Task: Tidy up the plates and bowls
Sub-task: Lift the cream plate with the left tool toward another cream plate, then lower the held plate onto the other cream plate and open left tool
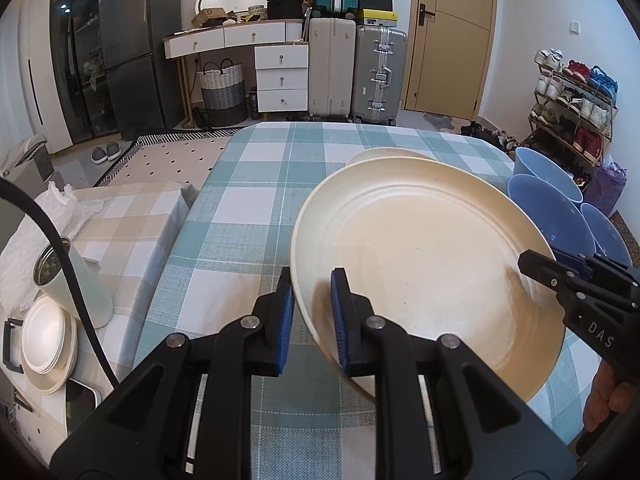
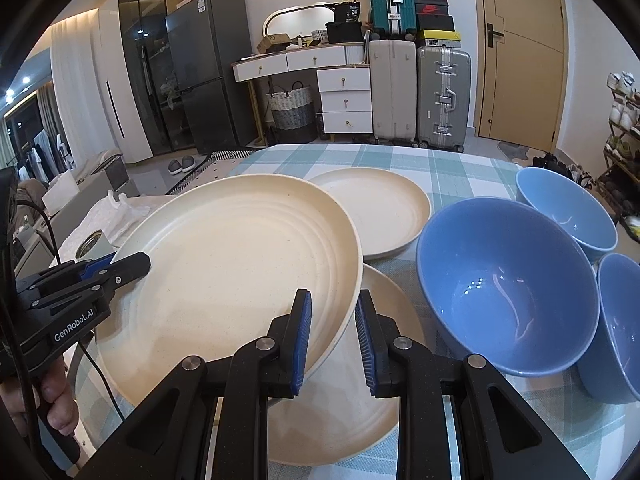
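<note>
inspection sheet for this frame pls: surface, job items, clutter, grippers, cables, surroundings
Surface: table with teal plaid cloth.
Job's things: raised cream plate held tilted; two cream plates on the cloth, one beneath it; three blue bowls at right.
Clutter: side table with stacked white dishes, a tipped cup.
Grippers: left hand-held gripper and right hand-held gripper each straddle the plate's rim; contact unclear.
Cables: black cable at left.
Surroundings: suitcases, fridge, shoe rack.

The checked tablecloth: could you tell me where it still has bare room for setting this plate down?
Bare tablecloth lies left of the held plate, toward the table's left edge, and along the far edge behind the far plate. The right side is crowded: three blue bowls sit close together, with another plate beneath the held one.
</note>
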Demonstrator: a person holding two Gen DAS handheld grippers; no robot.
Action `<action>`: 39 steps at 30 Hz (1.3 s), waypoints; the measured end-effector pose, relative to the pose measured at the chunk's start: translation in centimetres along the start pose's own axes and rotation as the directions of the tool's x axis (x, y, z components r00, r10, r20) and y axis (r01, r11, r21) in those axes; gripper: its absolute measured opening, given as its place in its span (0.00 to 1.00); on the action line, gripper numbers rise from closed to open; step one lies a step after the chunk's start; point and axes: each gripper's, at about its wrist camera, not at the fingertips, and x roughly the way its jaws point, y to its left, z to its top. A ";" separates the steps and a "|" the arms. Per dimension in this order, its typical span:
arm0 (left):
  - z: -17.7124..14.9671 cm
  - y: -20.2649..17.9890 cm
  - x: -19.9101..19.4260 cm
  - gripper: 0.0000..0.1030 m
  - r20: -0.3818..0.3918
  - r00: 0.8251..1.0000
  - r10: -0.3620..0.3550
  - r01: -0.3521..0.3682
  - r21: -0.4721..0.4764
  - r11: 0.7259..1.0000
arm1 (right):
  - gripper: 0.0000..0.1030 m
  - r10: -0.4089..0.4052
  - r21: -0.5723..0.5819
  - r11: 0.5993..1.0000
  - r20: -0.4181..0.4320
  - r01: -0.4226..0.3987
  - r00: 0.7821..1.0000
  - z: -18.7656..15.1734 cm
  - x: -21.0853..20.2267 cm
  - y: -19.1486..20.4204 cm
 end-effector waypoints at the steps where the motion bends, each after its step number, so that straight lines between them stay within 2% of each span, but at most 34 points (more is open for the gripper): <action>1: -0.1 0.1 0.2 0.14 -0.002 1.000 -0.001 0.001 0.002 1.000 | 0.22 -0.001 0.002 1.000 -0.001 0.001 1.000 -0.1 0.0 -0.1; 39: -3.3 -2.4 4.8 0.16 -0.024 1.000 -0.013 0.015 0.089 0.996 | 0.22 -0.085 0.007 0.996 -0.043 0.085 0.995 -3.8 1.5 -1.8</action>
